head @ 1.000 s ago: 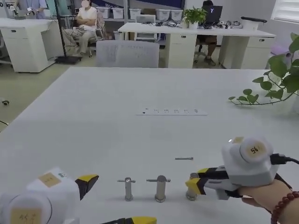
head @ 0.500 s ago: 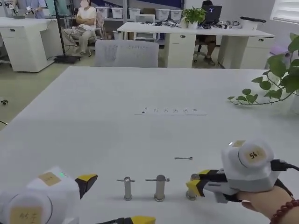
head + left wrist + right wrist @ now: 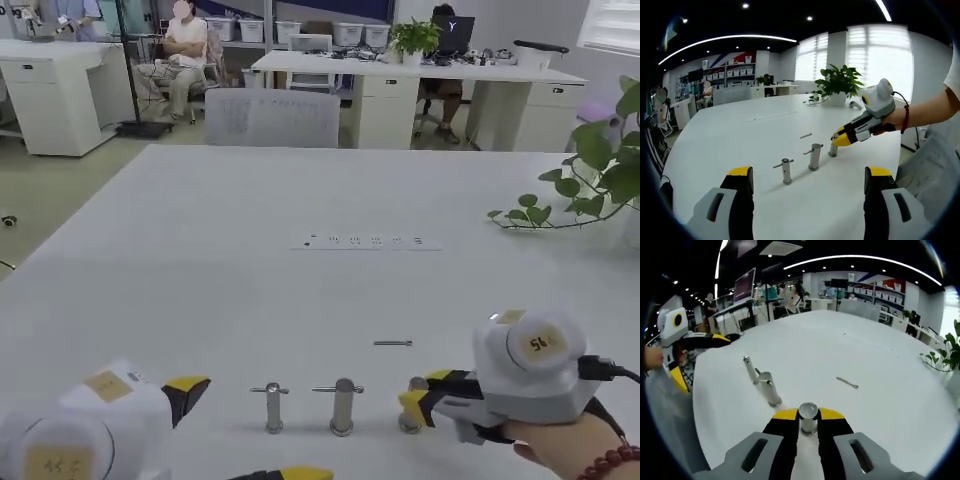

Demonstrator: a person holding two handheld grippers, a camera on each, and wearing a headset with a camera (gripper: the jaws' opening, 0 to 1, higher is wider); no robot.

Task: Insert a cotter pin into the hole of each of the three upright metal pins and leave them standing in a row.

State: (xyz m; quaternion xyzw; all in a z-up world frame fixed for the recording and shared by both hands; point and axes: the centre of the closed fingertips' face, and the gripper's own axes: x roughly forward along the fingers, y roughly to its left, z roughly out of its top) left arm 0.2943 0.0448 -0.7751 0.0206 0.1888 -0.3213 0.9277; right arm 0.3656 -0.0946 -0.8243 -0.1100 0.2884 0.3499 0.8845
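White workbench [image 3: 300, 290] in an open office carries the three upright pins in a row near its front edge: left pin [image 3: 272, 405] and middle pin [image 3: 342, 405] each show a cotter through the head, and the right gripper [image 3: 415, 400] is clamped on the bare right pin [image 3: 808, 422]. The last cotter pin [image 3: 393, 342] lies flat just beyond the row, long axis parallel to it, nearer the occupied right gripper, so the left gripper [image 3: 808, 175], jaws wide apart and free, would likely reach over the row for it.
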